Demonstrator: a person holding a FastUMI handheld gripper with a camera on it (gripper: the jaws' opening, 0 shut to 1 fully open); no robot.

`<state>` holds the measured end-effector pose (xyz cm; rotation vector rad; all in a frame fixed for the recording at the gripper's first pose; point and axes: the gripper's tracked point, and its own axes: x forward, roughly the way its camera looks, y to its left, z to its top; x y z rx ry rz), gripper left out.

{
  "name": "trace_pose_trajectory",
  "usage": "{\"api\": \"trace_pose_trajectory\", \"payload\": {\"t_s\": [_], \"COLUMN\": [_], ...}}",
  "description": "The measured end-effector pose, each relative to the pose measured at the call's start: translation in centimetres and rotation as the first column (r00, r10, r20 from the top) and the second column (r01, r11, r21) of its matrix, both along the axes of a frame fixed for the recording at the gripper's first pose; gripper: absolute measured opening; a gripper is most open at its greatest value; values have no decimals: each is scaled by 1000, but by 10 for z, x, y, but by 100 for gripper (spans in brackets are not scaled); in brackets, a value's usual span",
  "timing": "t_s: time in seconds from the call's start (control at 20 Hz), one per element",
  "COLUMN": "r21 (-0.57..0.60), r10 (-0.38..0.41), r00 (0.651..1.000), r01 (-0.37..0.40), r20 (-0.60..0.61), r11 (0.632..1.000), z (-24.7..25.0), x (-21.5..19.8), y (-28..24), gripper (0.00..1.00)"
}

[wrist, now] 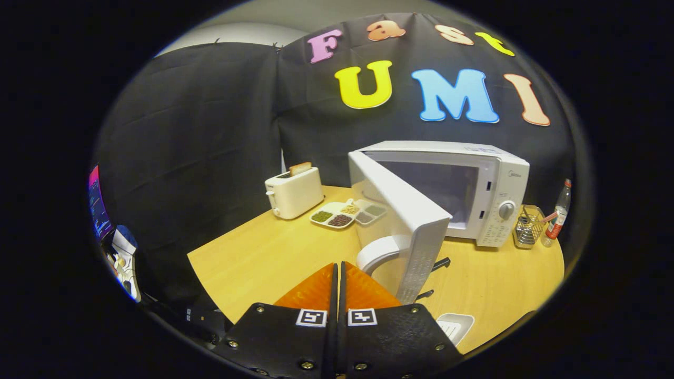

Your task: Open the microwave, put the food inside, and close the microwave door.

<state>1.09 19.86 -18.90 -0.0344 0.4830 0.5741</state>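
Note:
A white microwave (489, 189) stands on the wooden table (263, 258), beyond my fingers and to their right. Its door (405, 221) is swung wide open toward me, with the curved white handle (376, 252) just ahead of my fingertips. The dark cavity (437, 189) shows behind the door. A white divided tray of food (347, 213) lies on the table to the left of the door, near a toaster. My gripper (338, 266) is shut, fingers together with nothing between them, close in front of the door handle.
A white toaster (294, 192) with a slice of bread stands at the back left. To the right of the microwave are a wire basket (528, 227) and a bottle (558, 213). A white dish (455, 326) lies near the front edge, right of my fingers.

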Motion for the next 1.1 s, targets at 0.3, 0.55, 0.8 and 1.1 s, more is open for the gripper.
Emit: {"api": "trace_pose_trajectory", "payload": {"t_s": [0.3,0.55,0.8,1.1], "r21": [-28,-38,-41,-33], "r10": [-84,-123,-157,-189], "r00": [996,992,988,982], "r01": [84,123,156,188], "r20": [12,-1,-14,-24], "r11": [996,992,987,982], "z": [0,-10,-20,-30], "x": [40,68,98,134], "y": [-43,-68,-89,-103], "gripper": [1,1,1,0]}}
